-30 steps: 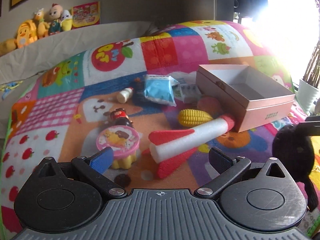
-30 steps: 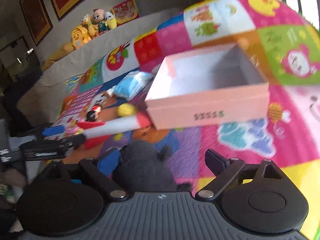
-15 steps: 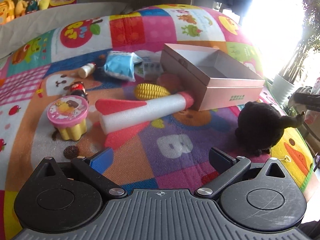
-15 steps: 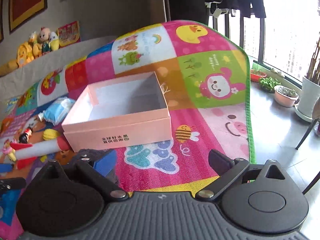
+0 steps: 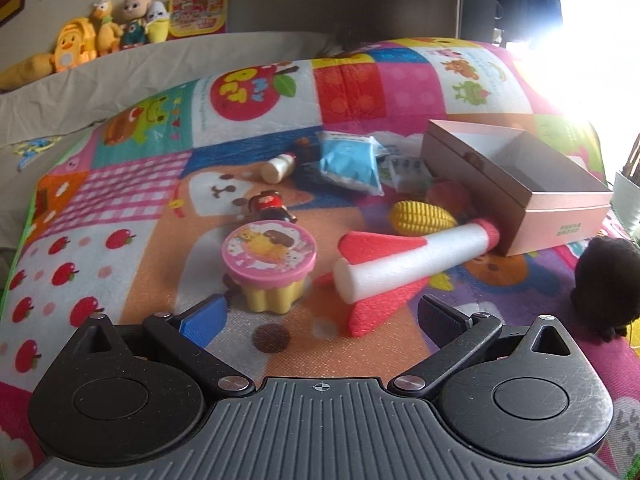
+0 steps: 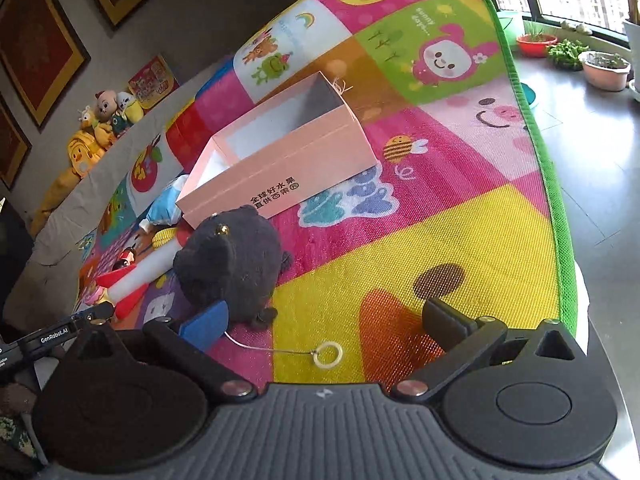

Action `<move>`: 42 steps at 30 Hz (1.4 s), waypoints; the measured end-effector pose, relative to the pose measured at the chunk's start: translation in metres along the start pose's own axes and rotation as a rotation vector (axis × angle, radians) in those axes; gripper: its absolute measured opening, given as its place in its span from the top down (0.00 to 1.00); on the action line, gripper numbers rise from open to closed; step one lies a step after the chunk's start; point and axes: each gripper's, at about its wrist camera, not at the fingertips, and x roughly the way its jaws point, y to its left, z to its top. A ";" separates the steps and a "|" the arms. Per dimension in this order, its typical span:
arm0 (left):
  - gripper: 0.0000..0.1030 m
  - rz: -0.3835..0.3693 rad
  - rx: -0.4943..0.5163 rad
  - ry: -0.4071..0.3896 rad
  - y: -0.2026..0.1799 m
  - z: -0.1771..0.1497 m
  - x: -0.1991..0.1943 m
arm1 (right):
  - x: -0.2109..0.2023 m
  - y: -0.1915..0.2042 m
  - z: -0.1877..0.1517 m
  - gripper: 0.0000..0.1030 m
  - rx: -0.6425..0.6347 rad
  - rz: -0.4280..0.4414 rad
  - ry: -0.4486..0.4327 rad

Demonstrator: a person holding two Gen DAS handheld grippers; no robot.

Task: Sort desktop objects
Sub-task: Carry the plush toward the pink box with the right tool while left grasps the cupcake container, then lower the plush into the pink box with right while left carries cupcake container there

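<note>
Only right view shows black plush (image 6: 230, 258) ring; both grippers (image 5: 320, 316) (image 6: 326, 320) released, seemingly empty.

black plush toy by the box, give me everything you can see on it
The plush is a rounded, dark charcoal toy of fuzzy fabric, with small stubby limbs at its base and a small shiny bead on its upper front. A thin cord runs from under it to a pale ring lying flat on the mat. It sits on the mat just before the pink box; contact with it is unclear. The right claw's blue finger overlaps it in view; nothing grips it.
</note>
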 end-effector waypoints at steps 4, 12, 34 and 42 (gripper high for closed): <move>0.00 0.009 -0.020 -0.013 0.009 0.002 0.001 | 0.001 0.010 -0.008 0.00 -0.032 -0.048 -0.028; 0.16 0.039 -0.006 -0.051 0.025 0.011 0.007 | 0.007 0.022 -0.011 0.00 -0.153 -0.101 -0.004; 0.41 -0.063 0.035 -0.088 0.017 -0.005 -0.027 | 0.027 0.104 -0.005 0.00 -0.534 -0.081 -0.123; 0.41 -0.190 0.118 -0.022 -0.009 -0.020 -0.033 | 0.065 0.105 0.005 0.33 -0.482 -0.115 0.008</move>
